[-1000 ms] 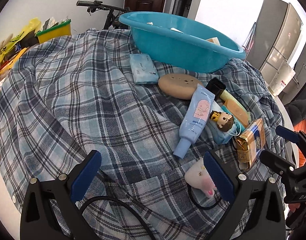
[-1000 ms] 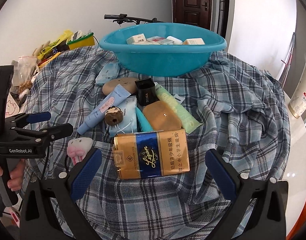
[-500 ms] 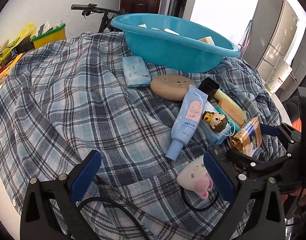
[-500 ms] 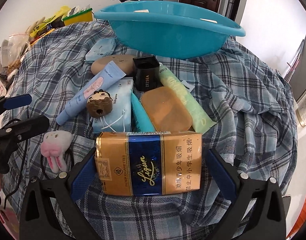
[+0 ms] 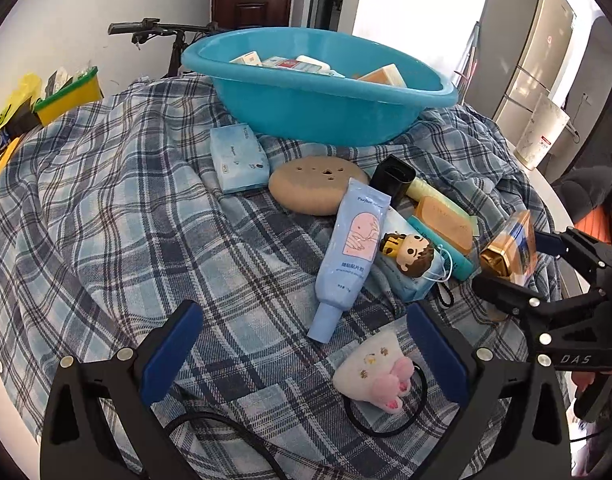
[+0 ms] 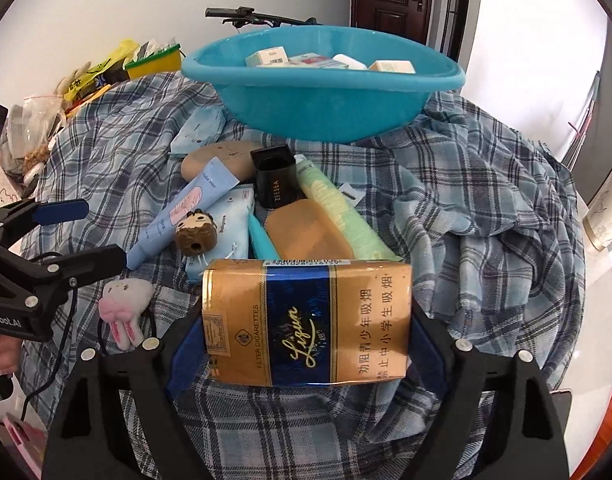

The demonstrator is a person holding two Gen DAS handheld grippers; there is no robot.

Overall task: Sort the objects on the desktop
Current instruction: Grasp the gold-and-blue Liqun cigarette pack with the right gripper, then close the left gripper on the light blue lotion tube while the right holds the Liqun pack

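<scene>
Item one: the right gripper (image 6: pixel 306 320) is clamping a gold-and-blue cigarette pack (image 6: pixel 306 322) by its short ends, holding it above the plaid cloth (image 6: pixel 486 208). Item two: the left gripper (image 5: pixel 301 344) is hovering wide apart, gripping nothing, with a plush bunny charm (image 5: pixel 372 376) lying between its fingers. At 12 o'clock from the pack, a tan case (image 6: pixel 306 232), a black box (image 6: pixel 274 180) and a blue tube (image 6: pixel 181 212) are lying before the teal basin (image 6: pixel 322 100), which is holding small boxes.
</scene>
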